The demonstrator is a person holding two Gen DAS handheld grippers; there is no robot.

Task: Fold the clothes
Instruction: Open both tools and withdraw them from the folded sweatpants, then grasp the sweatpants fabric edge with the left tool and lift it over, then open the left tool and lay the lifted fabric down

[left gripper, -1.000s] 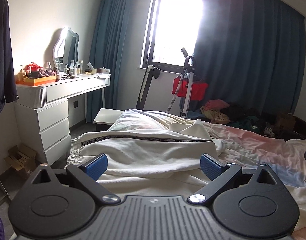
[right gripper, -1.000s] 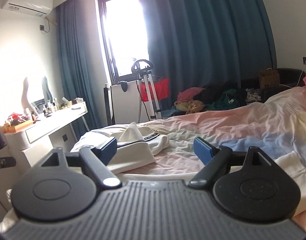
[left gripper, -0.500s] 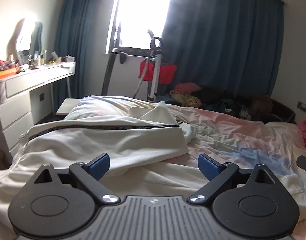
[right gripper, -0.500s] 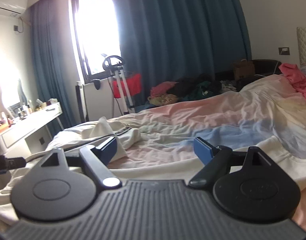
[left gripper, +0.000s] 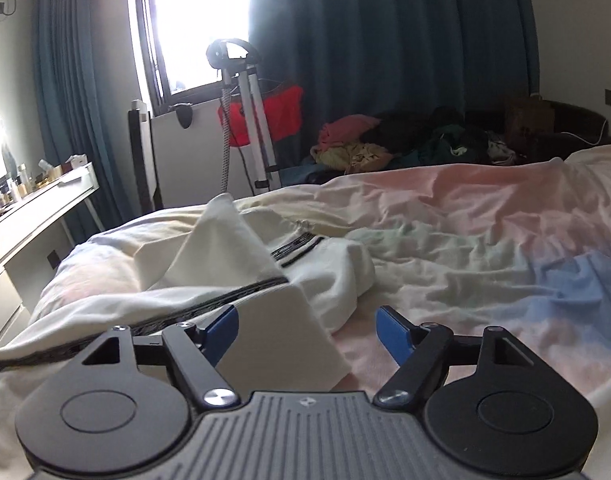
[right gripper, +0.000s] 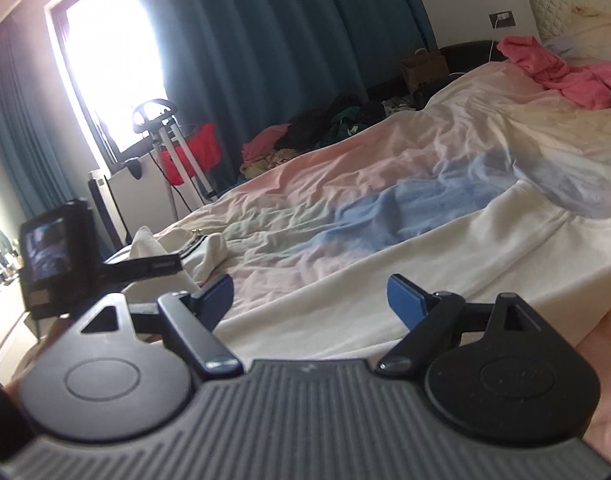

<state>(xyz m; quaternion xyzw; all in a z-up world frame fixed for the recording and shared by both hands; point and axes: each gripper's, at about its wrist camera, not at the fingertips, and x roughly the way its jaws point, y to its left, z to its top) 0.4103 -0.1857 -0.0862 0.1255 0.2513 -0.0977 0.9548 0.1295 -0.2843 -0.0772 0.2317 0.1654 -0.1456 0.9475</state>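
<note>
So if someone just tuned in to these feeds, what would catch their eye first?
Probably the glaring bright window at the far left between dark teal curtains. Next, the cream garment with black striped trim lying rumpled on the pastel bedspread, just ahead of the left gripper, whose jaws are open and empty. In the right view, a pink garment sits near the headboard.

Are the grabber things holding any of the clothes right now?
No. Both are open and hold nothing. The left hand-held gripper hovers over the white garment, and the right hand-held gripper hovers over white fabric on the bed.

Both hand-held grippers, further right now.
</note>
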